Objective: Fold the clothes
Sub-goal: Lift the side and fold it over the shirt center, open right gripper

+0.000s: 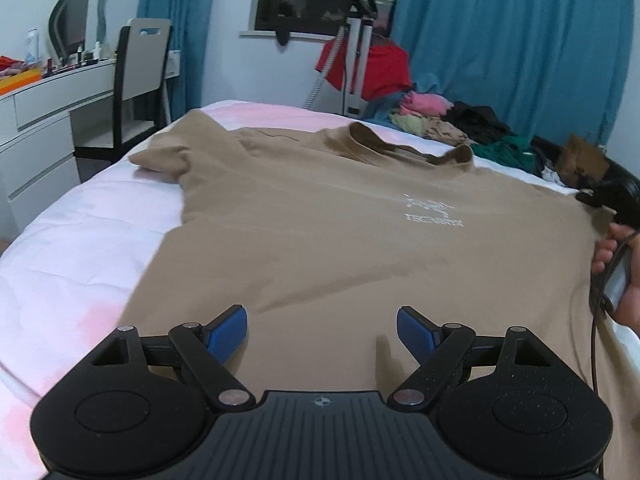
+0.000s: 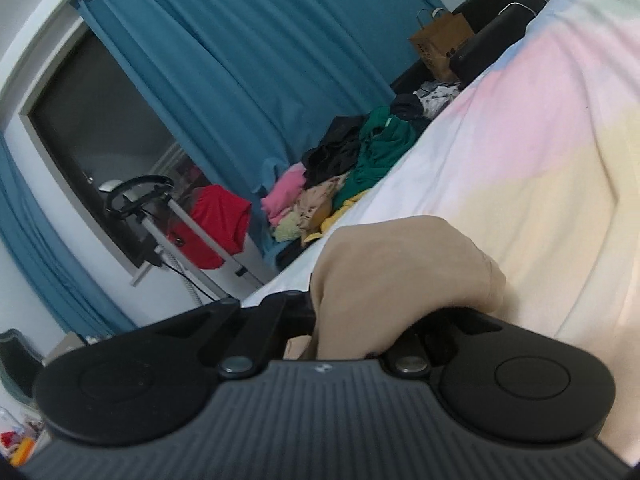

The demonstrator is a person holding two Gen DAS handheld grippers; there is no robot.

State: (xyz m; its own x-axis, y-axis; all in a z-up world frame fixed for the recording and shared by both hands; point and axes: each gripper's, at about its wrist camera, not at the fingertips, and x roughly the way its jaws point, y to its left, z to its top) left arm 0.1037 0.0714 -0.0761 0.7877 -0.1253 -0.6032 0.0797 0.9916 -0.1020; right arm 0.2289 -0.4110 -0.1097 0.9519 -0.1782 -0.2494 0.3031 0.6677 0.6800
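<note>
— Far left, what stood there?
— White dresser surface (image 1: pixel 60 80) cluttered with small items, dark chair (image 1: pixel 136 80) tucked beside it.

— And on the bed?
— Tan T-shirt (image 1: pixel 320 220) spread face up on the pastel bedspread (image 1: pixel 80 232), collar toward the far edge, left sleeve crumpled, pale chest logo readable only in part.

— Left tongs?
— Left tongs (image 1: pixel 322 330) poised low over the shirt's near hem, blue pads (image 1: pixel 228 332) spread wide apart, nothing between them.

— Further right?
— Garment steamer (image 1: pixel 356 52) by the window, red cloth hung on it, blue curtains (image 1: pixel 500 40) behind. Heap of mixed clothes (image 1: pixel 460 120) along the bed's far edge, brown paper bag (image 1: pixel 584 152) past it.

— Right tongs?
— Right tongs (image 2: pixel 352 336) at the shirt's right edge, seemingly clamped on a bunched fold of the tan fabric; fingertips buried under the cloth in the right wrist view, so grip judged from the lifted fold. Right hand (image 1: pixel 616 272) visible on the handle, cable trailing below.
</note>
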